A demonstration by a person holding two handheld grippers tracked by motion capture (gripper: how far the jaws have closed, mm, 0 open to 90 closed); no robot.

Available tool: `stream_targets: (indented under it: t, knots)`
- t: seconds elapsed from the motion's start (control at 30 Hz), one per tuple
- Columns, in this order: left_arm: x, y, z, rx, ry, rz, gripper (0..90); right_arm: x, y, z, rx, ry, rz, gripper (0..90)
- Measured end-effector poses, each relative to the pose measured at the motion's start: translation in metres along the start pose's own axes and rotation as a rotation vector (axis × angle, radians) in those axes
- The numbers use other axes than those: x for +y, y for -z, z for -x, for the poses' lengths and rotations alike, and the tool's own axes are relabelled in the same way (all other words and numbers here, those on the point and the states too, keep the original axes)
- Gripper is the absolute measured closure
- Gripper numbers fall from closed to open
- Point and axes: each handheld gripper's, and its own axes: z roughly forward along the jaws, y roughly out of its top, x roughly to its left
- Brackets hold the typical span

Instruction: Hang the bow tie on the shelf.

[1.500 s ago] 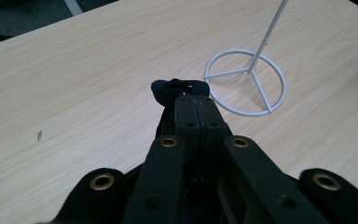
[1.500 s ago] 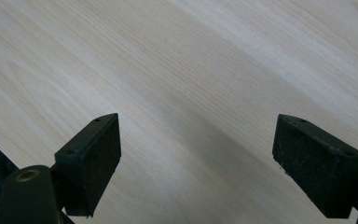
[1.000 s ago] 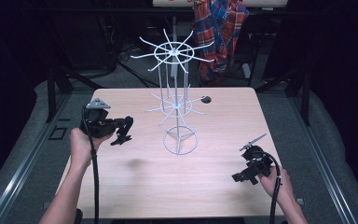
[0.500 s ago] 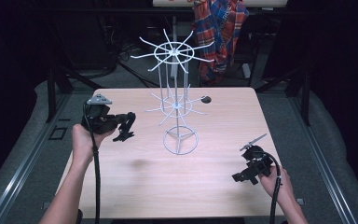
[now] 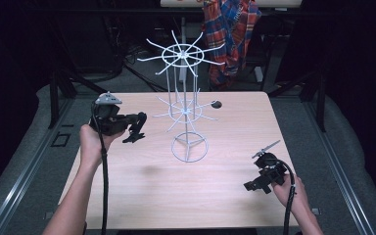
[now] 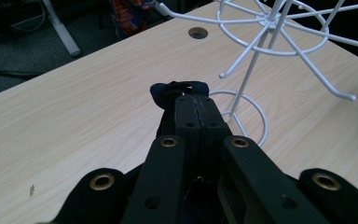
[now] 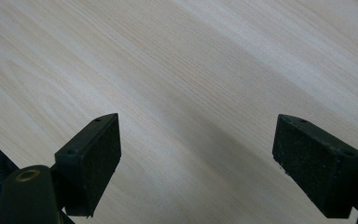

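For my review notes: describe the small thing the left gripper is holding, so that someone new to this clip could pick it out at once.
Start at the white wire rack standing mid-table. Left of it, the left gripper hovers above the wood. Pinched between its shut jaws is a small dark loop, bunched like a fabric band with a dull gold glint; it is the lone dark soft thing, unlike the rack's thin white wires.

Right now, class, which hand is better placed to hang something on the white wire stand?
Left. Its tongs are shut on a small dark item beside the white wire stand; the right tongs are open, low and farther off.
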Motion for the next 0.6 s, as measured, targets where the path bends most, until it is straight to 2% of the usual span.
stream_targets:
  t: [0.23,0.6]
  knots:
    - [0.007,0.001,0.004,-0.006,-0.012,0.018,89.4,0.000,0.001,-0.001,-0.003,0.004,-0.017,15.1]
    - [0.012,-0.002,0.008,-0.020,-0.018,0.032,89.4,-0.001,0.001,0.000,0.004,-0.006,-0.010,15.1]
